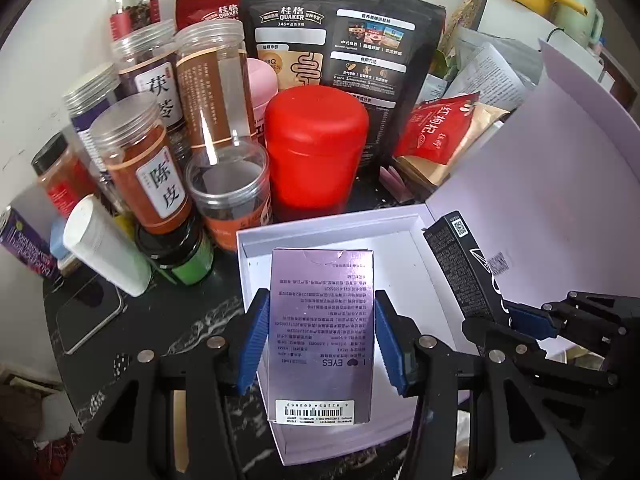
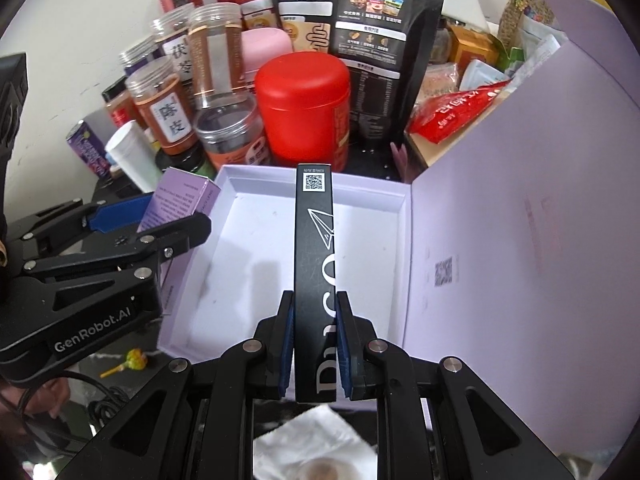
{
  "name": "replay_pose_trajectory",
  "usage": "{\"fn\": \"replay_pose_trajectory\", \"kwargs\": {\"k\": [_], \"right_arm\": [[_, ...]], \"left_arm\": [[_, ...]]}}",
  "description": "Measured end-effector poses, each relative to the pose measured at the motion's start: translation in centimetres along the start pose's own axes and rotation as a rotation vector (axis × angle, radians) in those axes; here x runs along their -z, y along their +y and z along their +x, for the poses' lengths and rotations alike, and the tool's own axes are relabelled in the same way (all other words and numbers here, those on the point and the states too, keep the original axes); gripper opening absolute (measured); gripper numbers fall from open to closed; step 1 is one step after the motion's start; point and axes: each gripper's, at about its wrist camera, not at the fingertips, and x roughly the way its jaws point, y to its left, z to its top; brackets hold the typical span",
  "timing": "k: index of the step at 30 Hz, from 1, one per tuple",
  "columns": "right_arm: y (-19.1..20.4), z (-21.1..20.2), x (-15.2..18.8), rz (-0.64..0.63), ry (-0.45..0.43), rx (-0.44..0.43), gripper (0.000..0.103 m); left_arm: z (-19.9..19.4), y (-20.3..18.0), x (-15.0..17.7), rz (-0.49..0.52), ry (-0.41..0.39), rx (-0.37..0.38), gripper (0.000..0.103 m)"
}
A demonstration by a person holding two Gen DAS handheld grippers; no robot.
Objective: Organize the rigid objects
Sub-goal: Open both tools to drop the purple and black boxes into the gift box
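Both clamped: left gripper (image 1: 320, 344) on purple carton (image 1: 322, 332), right gripper (image 2: 315, 344) on black carton (image 2: 314, 264), long axes pointing up-frame over open box (image 2: 248, 248).

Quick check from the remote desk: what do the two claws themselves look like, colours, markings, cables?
Both the left claw and right claw are matte black angular linkages with silver round rivets and blue ribbed pads lining the fingers. The left one carries white "GenRobot.AI" lettering on its side, with a black cable beneath it.
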Motion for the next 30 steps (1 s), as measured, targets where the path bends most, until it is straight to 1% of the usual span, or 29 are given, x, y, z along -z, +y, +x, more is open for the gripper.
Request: {"fn": "replay_pose_trajectory", "kwargs": {"k": [3, 7, 9, 15, 18, 19, 20, 21, 22, 23, 24, 25, 26, 27, 30], "right_arm": [[-0.4, 1.0, -0.6, 0.003, 0.007, 0.01, 0.018], [-1.1, 2.3, -1.0, 0.022, 0.022, 0.024, 0.018], [-1.3, 2.9, -1.1, 0.033, 0.015, 0.017, 0.019], [-1.9, 4.0, -1.1, 0.045, 0.027, 0.045, 0.019], [-2.2, 4.2, -1.1, 0.049, 0.029, 0.074, 0.019], [-2.2, 4.2, -1.1, 0.047, 0.054, 0.082, 0.019], [-2.2, 4.2, -1.1, 0.043, 0.052, 0.093, 0.019], [-2.1, 4.2, -1.0, 0.037, 0.052, 0.102, 0.019], [-2.0, 4.1, -1.0, 0.031, 0.055, 0.115, 0.019], [-2.0, 4.1, -1.0, 0.029, 0.059, 0.124, 0.022], [-2.0, 4.1, -1.0, 0.031, 0.065, 0.129, 0.028], [-2.0, 4.1, -0.9, 0.032, 0.069, 0.133, 0.031], [-2.0, 3.9, -0.9, 0.03, 0.068, 0.14, 0.035], [-2.0, 3.7, -0.8, 0.028, 0.066, 0.146, 0.036], [-1.9, 3.1, -0.7, 0.021, 0.059, 0.157, 0.037]], "left_arm": [[1.1, 0.0, -0.7, 0.002, 0.006, -0.001, 0.05], [2.4, 0.0, -1.2, 0.009, 0.012, -0.023, 0.05], [2.7, -0.2, -1.4, 0.016, 0.009, -0.034, 0.05], [3.9, -0.6, -2.0, 0.026, 0.018, -0.033, 0.05], [4.3, -1.1, -2.2, 0.043, 0.016, -0.06, 0.05], [4.5, -1.2, -2.3, 0.041, 0.033, -0.045, 0.05], [4.8, -1.2, -2.4, 0.038, 0.054, -0.035, 0.05], [5.1, -1.3, -2.4, 0.037, 0.081, -0.044, 0.05], [5.3, -1.5, -2.4, 0.043, 0.094, -0.069, 0.052], [5.2, -1.6, -2.4, 0.049, 0.089, -0.09, 0.058], [5.0, -1.7, -2.4, 0.05, 0.079, -0.098, 0.064], [4.7, -1.6, -2.4, 0.045, 0.067, -0.099, 0.077], [4.4, -1.5, -2.4, 0.037, 0.062, -0.095, 0.083], [4.2, -1.5, -2.4, 0.03, 0.058, -0.09, 0.083], [3.4, -1.3, -2.4, 0.021, 0.054, -0.094, 0.083]]}}
